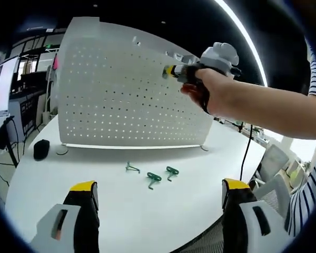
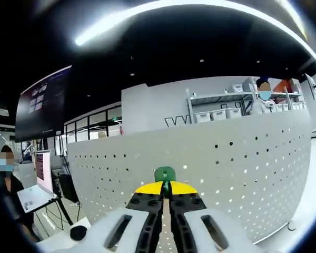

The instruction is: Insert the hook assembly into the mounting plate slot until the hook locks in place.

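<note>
Right gripper (image 2: 166, 191) fingers pinched on green hook (image 2: 165, 174) near pegboard (image 2: 242, 168); hook small, light, stiff, likely slippery; grip shank. Left gripper (image 1: 160, 192) fingers wide, empty; spare hooks (image 1: 154, 178) on desk (image 1: 126, 211).

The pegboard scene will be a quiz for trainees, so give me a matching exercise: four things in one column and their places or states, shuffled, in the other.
Things:
1. left tongs
2. right tongs
3. three green hooks
4. black object

States:
A. lying loose on the white table
B. open, holding nothing
C. on the table by the pegboard corner
D. shut on a green hook up at the pegboard

Pairs: 1-B, 2-D, 3-A, 4-C
</note>
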`<action>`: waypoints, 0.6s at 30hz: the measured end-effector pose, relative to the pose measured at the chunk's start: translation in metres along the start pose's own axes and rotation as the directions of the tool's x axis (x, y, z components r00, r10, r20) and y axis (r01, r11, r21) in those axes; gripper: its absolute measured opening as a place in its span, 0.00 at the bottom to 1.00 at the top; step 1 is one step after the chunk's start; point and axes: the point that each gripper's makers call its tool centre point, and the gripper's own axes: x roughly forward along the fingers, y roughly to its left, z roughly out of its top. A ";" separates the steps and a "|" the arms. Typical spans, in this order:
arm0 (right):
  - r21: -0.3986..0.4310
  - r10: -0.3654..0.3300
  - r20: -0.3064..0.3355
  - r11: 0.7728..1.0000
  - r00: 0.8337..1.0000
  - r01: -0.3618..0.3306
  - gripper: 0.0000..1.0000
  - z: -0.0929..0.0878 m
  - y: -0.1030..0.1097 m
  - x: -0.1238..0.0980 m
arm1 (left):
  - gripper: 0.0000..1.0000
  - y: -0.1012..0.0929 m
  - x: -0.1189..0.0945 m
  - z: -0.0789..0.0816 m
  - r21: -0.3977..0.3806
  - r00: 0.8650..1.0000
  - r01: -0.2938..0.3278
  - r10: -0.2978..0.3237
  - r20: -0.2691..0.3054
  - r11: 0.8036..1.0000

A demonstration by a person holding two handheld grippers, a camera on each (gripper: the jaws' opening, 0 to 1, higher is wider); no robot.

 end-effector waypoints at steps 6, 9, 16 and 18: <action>0.001 -0.025 0.026 1.000 0.999 0.025 0.00 0.009 -0.007 0.008 | 0.99 0.000 0.000 0.000 -0.003 1.000 -0.001 0.001 0.000 1.000; 0.000 -0.033 0.033 0.999 0.999 0.033 0.00 0.011 -0.008 0.012 | 0.99 0.000 0.000 0.000 -0.007 1.000 0.000 0.000 -0.001 1.000; -0.007 -0.060 0.048 0.998 0.997 0.060 0.00 0.016 -0.016 0.018 | 1.00 0.001 0.000 -0.001 -0.013 1.000 -0.001 0.001 -0.004 1.000; -0.014 -0.068 0.053 0.998 0.996 0.069 0.00 0.018 -0.019 0.020 | 1.00 0.001 0.000 -0.001 -0.014 1.000 -0.001 0.001 -0.007 1.000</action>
